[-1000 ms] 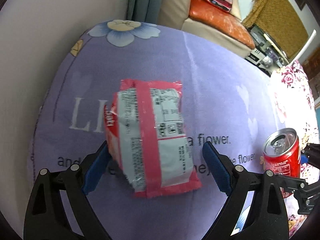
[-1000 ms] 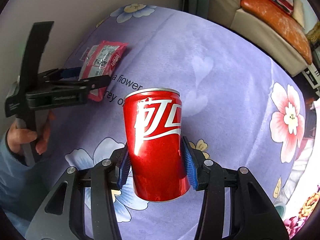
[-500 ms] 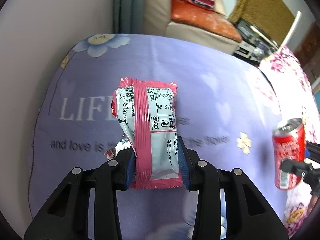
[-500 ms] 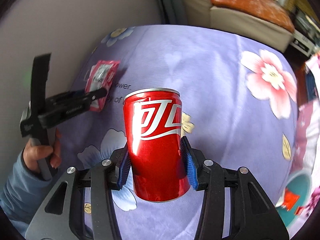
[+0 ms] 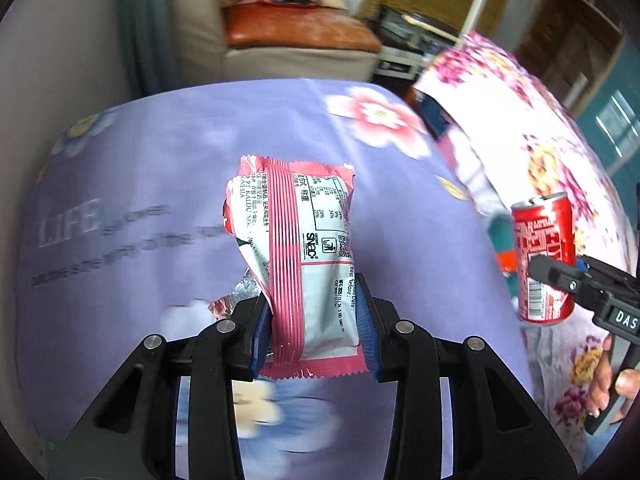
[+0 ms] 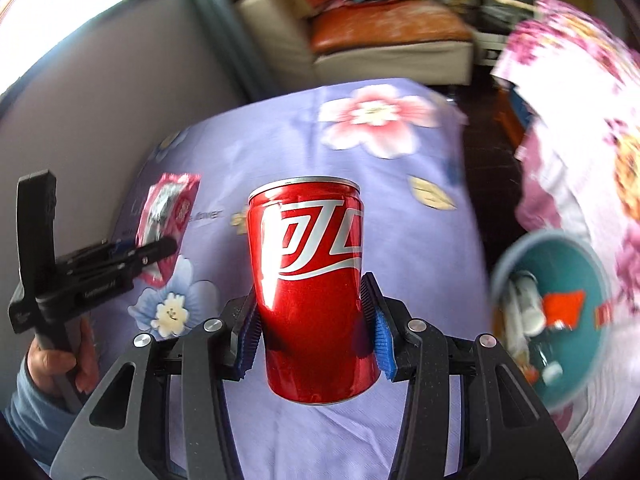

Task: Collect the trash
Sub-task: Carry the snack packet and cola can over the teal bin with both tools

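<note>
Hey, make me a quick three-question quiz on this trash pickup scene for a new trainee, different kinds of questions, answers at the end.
1. True or false: the left gripper is shut on a snack packet.
2. What does the right gripper hold? A) glass bottle B) red can C) paper cup
3. Fill in: the teal bin, at the right of the right wrist view, already holds some ____.

Key: 1 true. 2 B, the red can. 3 trash.
</note>
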A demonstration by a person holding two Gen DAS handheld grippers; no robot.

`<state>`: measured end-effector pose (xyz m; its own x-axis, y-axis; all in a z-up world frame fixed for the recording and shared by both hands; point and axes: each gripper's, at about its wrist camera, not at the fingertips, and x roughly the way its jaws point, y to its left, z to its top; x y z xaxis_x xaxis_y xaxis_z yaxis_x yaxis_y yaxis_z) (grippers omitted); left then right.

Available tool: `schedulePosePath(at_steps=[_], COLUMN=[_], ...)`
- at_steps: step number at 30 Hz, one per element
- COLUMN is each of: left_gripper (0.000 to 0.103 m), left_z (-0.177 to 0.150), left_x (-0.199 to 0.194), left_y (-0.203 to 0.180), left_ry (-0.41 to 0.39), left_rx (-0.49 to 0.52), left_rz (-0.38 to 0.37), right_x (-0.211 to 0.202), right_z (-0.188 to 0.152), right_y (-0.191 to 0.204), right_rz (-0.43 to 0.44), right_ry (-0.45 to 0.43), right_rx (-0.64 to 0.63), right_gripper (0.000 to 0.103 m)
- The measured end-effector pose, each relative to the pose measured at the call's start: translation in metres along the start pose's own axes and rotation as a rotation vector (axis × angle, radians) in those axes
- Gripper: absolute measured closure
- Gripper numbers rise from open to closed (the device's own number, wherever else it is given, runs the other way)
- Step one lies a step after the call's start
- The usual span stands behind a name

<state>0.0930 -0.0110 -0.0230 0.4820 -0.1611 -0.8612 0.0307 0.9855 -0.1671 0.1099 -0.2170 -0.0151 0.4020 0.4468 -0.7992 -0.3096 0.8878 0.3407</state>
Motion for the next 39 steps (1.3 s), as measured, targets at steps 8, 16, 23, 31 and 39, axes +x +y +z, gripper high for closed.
schedulePosePath(at_steps=[8,16,23,31,39], left_gripper=[0.065,0.065,0.065,0.065,0.064], left_z=[-0.004,-0.005,-0.004,-0.008,-0.011], left_x=[0.021,0.036,0.048,0.068,0.092], left_y=[-0.091,-0.171,-0.23,-0.281,-0.307], left_ry=[0.044,0.08,0.101,0.134,0.167], left_rx=[0.116,0.226,0.316,0.367,0.375], left_rz=[-0.098,-0.156,-0.164,-0.186,-0.213], right_x=[-0.061,-0.098,-0.117,-0.127,-0.125], right_z=[-0.031,-0.053,-0.069,-0.08,-0.089], right_y=[-0.085,-0.153,-0.203,-0.232,-0.252], right_rz=[-0.06,-0.108,-0.116,-0.123,-0.147], right_ry=[-0.126,-0.212,-0.251,-0.256,-0.232], right_rx=[0.17,0.281,0.346,0.385,0.421], right_gripper=[0.058,0.059,0.059,0.058,0.058])
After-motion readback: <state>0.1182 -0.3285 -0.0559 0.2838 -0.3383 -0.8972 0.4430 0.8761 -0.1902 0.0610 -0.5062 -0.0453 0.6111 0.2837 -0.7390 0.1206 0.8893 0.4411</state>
